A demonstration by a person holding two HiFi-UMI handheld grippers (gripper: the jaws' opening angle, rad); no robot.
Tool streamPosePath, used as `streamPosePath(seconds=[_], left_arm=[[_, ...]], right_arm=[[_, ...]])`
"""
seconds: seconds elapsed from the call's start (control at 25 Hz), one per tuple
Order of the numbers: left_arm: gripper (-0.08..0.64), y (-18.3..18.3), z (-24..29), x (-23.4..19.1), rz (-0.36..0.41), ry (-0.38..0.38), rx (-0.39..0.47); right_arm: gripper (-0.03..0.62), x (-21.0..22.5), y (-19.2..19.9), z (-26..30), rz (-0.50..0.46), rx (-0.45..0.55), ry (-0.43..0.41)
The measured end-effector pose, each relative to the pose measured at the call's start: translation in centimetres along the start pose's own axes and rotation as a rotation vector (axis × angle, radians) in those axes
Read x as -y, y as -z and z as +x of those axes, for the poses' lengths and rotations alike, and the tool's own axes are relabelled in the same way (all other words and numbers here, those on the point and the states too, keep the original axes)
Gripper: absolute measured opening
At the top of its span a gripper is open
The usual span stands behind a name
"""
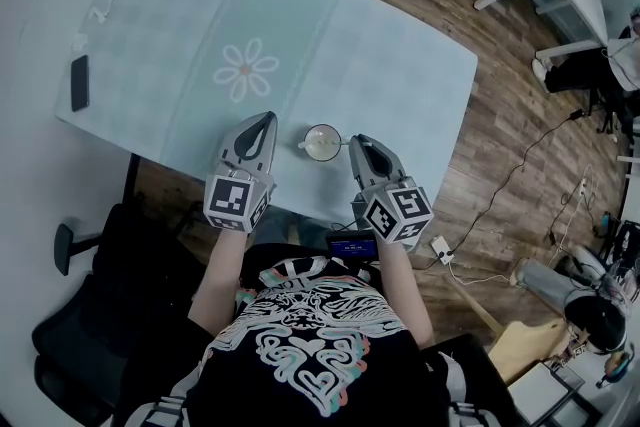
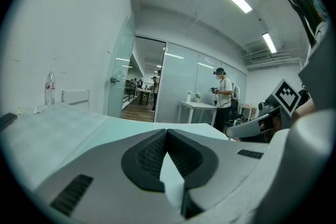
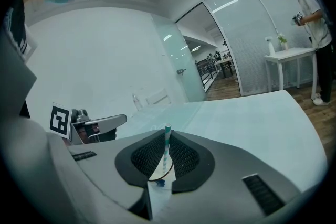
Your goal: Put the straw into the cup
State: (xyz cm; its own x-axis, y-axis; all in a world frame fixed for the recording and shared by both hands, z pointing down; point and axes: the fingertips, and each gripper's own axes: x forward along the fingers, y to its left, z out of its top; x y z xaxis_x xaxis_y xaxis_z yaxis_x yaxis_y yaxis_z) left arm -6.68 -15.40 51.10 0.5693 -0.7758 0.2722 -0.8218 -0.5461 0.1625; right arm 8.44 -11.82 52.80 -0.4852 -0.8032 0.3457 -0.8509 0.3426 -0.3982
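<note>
Straw (image 3: 167,143): striped teal and white, pinched between the pads of the right gripper (image 1: 357,141). It is seen in the right gripper view running up the line where the jaws meet, with a short end proud of the tips.

- Right jaws: drawn in narrow, clamped on the straw alone. The grip near one end is judged to leave the rest free for steering into the cup.
- Cup (image 1: 322,143): pale, upright and open-mouthed, set near the near edge of the tabletop (image 1: 400,65), about midway along it and between the two grippers. The spot is judged to have been chosen for easy reach from either side.
- In the head view a thin line is seen from the right gripper's tips toward the cup rim. Whether the straw's end is already past the rim cannot be told.
- Left gripper (image 1: 266,118): held just beside the cup on its left, not touching it. Its jaws are pressed together at the tips with nothing between them. It is judged to be parked there as a standby, should the cup need steadying.
- A phone (image 1: 80,82) is noted at the left edge, well apart.
</note>
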Motion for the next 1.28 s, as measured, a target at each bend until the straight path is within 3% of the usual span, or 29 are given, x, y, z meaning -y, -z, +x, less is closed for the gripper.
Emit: streamPosePath(seconds=[0.68, 1.28], left_arm=[[0.000, 0.2, 0.0, -0.1, 0.000, 0.003, -0.011], [0.000, 0.1, -0.3, 0.2, 0.006, 0.004, -0.010]], right_arm=[[0.028, 1.2, 0.0, 0.1, 0.005, 0.009, 0.065], [0.057, 0.8, 0.1, 0.0, -0.027, 0.005, 0.067]])
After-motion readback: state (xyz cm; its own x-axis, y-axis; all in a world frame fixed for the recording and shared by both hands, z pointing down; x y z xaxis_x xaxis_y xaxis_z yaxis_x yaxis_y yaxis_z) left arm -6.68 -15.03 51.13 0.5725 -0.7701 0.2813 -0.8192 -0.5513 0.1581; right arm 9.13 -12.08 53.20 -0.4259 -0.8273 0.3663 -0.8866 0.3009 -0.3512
